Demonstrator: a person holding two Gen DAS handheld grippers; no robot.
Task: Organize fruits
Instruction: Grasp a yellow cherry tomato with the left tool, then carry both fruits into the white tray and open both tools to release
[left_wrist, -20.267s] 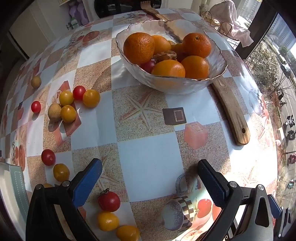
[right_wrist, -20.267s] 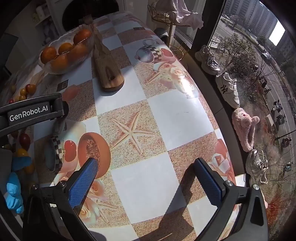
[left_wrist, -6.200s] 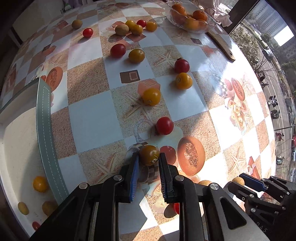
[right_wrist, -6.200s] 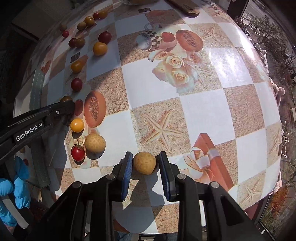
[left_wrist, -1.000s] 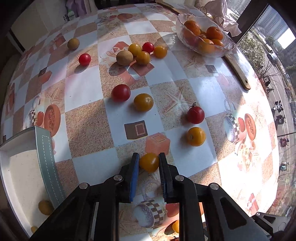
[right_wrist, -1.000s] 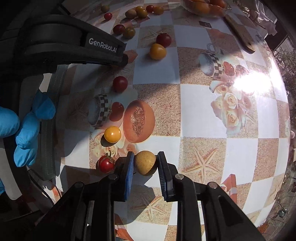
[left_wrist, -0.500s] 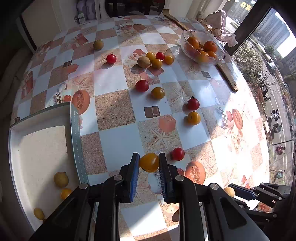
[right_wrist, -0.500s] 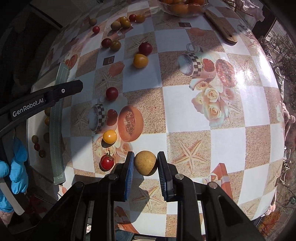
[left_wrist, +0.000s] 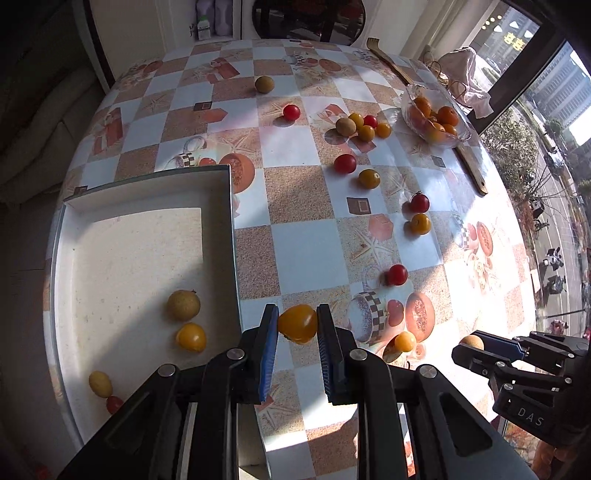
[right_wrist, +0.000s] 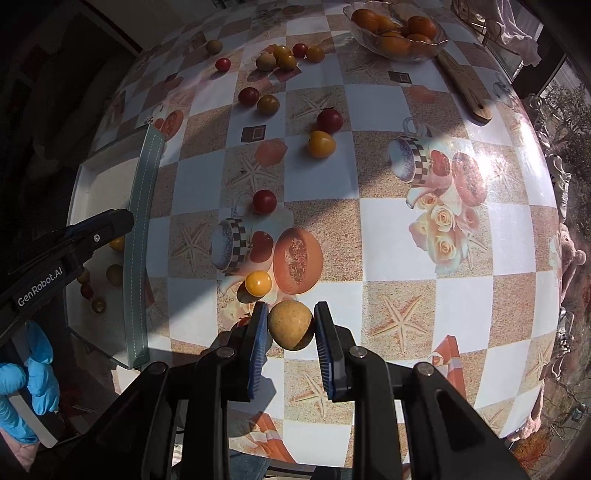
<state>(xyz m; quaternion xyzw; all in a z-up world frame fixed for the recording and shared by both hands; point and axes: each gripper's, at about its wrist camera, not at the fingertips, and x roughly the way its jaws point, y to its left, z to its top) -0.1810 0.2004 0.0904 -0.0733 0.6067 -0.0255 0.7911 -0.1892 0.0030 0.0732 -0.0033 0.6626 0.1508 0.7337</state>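
Note:
My left gripper (left_wrist: 297, 332) is shut on a yellow tomato (left_wrist: 297, 323) and holds it above the table, just right of the white tray's rim (left_wrist: 232, 236). The tray holds a tan round fruit (left_wrist: 183, 305), a yellow tomato (left_wrist: 191, 336) and a few small fruits. My right gripper (right_wrist: 290, 328) is shut on a tan round fruit (right_wrist: 290, 325) above the table near its front edge; it also shows in the left wrist view (left_wrist: 480, 341). Red and yellow tomatoes lie scattered on the table, such as a red one (left_wrist: 397, 274) and a yellow one (right_wrist: 258, 282).
A glass bowl of oranges (left_wrist: 436, 118) stands at the far right beside a wooden board (left_wrist: 471, 168). The tray (right_wrist: 142, 206) sits at the table's left front. A blue-gloved hand (right_wrist: 27, 373) shows at the lower left. The table edge runs near the window side.
My left gripper has pulled back and swung left with the yellow tomato, so the tray now fills more of the view. My right gripper holds its tan fruit almost still.

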